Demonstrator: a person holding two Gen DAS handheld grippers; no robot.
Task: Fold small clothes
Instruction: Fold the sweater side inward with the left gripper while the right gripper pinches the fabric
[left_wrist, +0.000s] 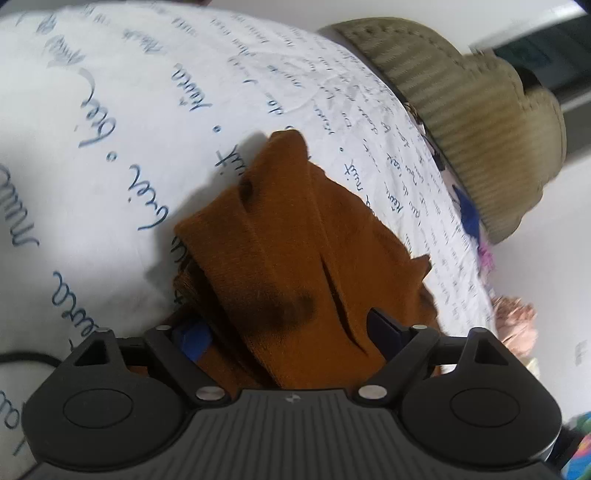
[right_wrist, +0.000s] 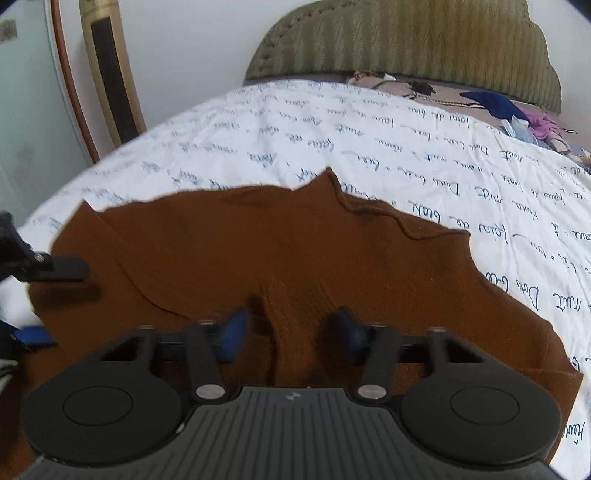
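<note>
A rust-brown knit garment (right_wrist: 280, 243) lies spread on a white bedsheet (right_wrist: 332, 147) printed with blue handwriting. In the right wrist view my right gripper (right_wrist: 293, 328) is pressed down into the near part of the garment. Its blue pads (right_wrist: 236, 330) stand partly apart, and a raised ridge of cloth runs between them without being clamped. In the left wrist view the brown garment (left_wrist: 295, 236) drapes bunched between the wide jaws of my left gripper (left_wrist: 288, 332). That gripper's black finger (right_wrist: 62, 267) shows at the garment's left edge in the right wrist view, above the cloth.
An olive padded headboard (right_wrist: 406, 40) stands at the far end of the bed. A heap of blue and purple clothes (right_wrist: 517, 114) lies by it on the right. A gold-framed panel (right_wrist: 107, 70) leans on the wall at left.
</note>
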